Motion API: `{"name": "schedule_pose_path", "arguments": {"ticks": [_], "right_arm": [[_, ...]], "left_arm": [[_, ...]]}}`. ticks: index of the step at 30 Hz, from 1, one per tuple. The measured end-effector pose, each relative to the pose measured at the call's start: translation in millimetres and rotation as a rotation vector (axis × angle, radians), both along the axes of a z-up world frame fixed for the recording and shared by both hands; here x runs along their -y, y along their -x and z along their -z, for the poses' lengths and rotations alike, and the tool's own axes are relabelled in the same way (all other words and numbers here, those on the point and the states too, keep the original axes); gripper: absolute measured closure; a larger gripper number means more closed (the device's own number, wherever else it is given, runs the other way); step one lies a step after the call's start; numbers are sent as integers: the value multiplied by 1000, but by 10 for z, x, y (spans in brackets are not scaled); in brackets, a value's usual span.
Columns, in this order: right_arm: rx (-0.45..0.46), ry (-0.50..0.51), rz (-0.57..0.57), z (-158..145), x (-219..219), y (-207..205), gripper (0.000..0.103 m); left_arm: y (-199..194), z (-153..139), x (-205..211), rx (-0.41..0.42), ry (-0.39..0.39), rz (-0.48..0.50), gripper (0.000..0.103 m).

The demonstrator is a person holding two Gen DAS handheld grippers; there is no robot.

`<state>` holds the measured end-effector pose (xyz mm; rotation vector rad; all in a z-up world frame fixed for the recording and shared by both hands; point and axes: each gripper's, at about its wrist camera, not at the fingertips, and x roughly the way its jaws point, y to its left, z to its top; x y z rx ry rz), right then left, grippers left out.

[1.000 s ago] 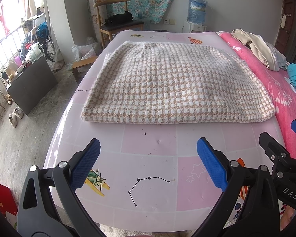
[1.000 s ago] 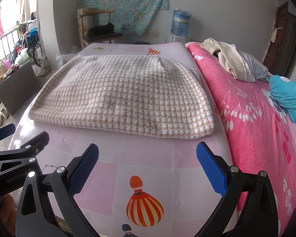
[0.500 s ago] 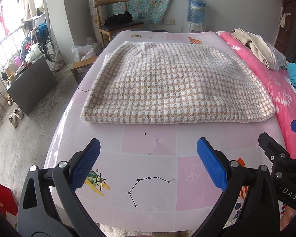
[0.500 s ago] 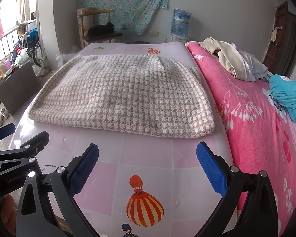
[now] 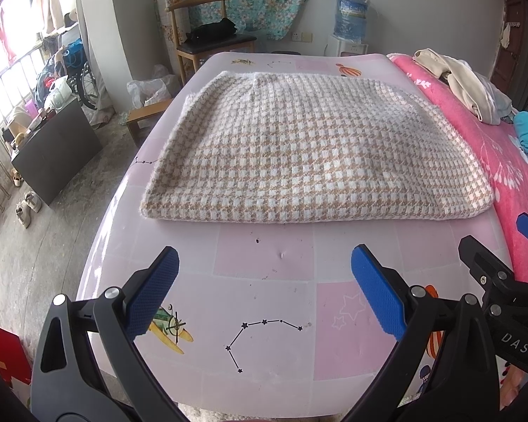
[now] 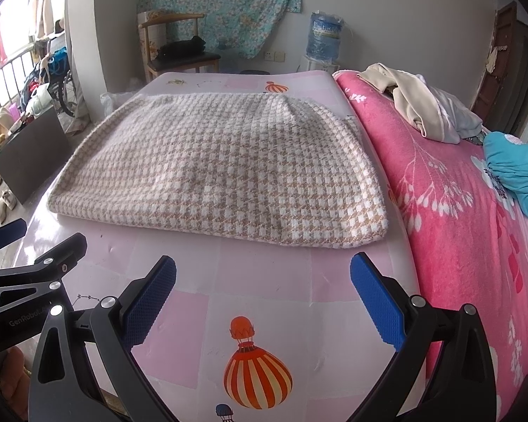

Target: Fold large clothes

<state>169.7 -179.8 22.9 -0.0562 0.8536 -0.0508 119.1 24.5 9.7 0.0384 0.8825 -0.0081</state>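
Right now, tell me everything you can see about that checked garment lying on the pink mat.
The checked garment is a fuzzy, knit-looking piece in a small beige-and-white houndstooth pattern. It lies flat in a wide, already folded rectangle with rounded, doubled edges, thick enough to stand proud of the pink mat beneath it. Its right edge runs beside the pink floral blanket. Neither open gripper touches it: the left gripper and right gripper are both short of its near edge.
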Motion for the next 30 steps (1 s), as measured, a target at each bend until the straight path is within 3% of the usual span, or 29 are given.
{"name": "schedule_pose_path", "arguments": {"ticks": [30], "right_arm": [[6,-1,3,-34,13,17,6]], "left_arm": [[-7,-29,17,9,3,4,8]]}}
